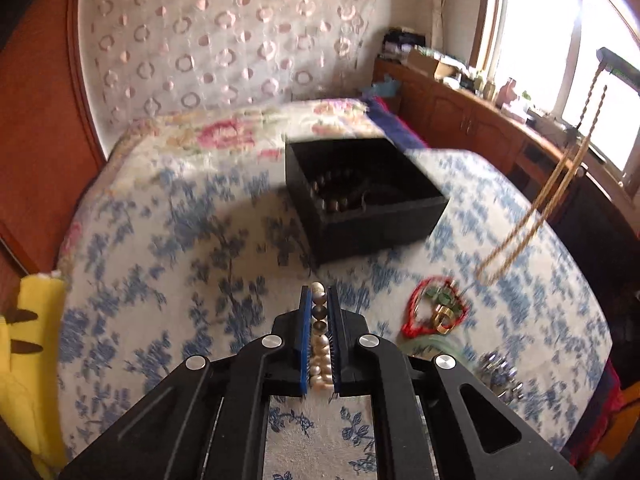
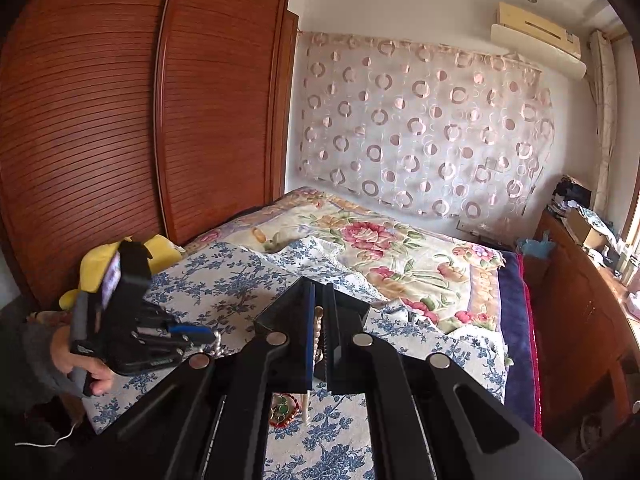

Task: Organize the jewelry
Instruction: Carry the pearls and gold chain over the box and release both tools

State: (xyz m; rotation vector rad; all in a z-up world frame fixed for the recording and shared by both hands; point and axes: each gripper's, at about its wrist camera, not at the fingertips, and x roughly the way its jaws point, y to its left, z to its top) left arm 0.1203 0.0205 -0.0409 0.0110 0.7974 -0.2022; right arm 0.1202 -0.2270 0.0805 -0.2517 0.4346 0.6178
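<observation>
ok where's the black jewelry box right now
In the left wrist view the black jewelry box sits open on the blue floral bedspread, straight ahead of the left gripper, with a dark bead bracelet inside.

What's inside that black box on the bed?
The black box holds a ring of dark round beads, likely a bracelet, lying on its floor. The near wall hides part of the floor, and blur hides finer detail. The right wrist view doesn't show the box.
</observation>
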